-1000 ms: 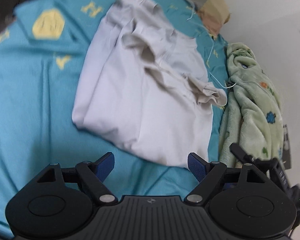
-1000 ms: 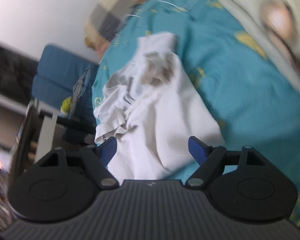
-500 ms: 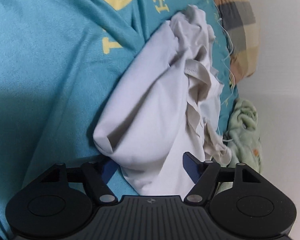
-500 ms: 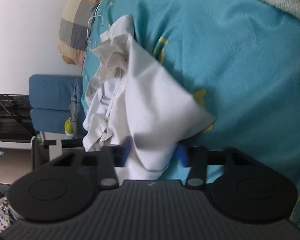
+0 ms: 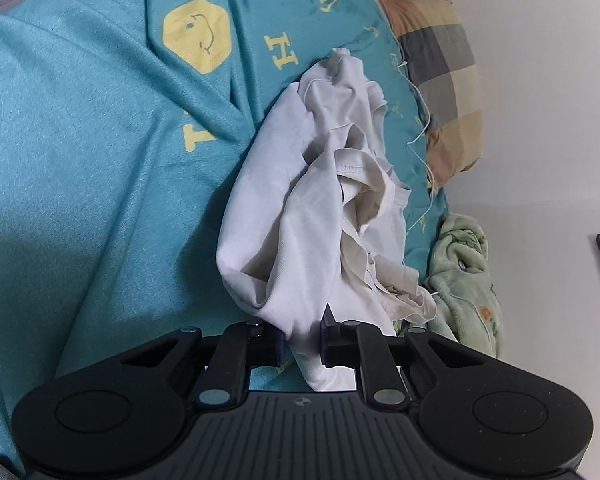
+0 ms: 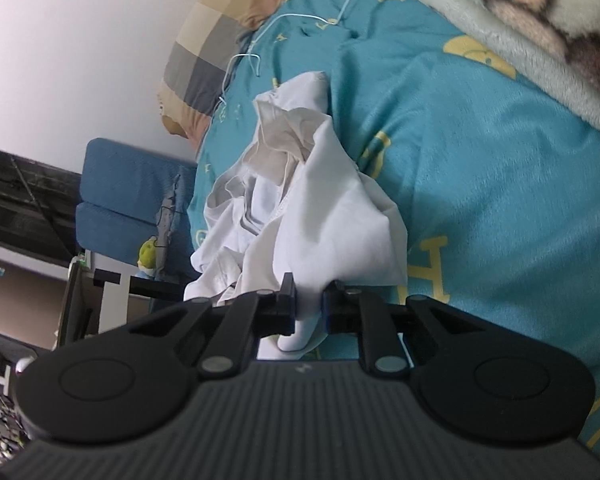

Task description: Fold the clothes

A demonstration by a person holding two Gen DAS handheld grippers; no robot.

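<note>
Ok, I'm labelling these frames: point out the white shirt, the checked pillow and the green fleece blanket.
white shirt (image 5: 312,216), left wrist view, smooth front panel.
checked pillow (image 5: 444,60), left wrist view, grey check.
green fleece blanket (image 5: 468,292), left wrist view, crumpled middle.

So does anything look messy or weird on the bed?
Yes. The white shirt is bunched and crumpled, not flat, pinched by both the left gripper and the right gripper. A thin white cord also lies loose across the teal bedspread near the checked pillow.
</note>
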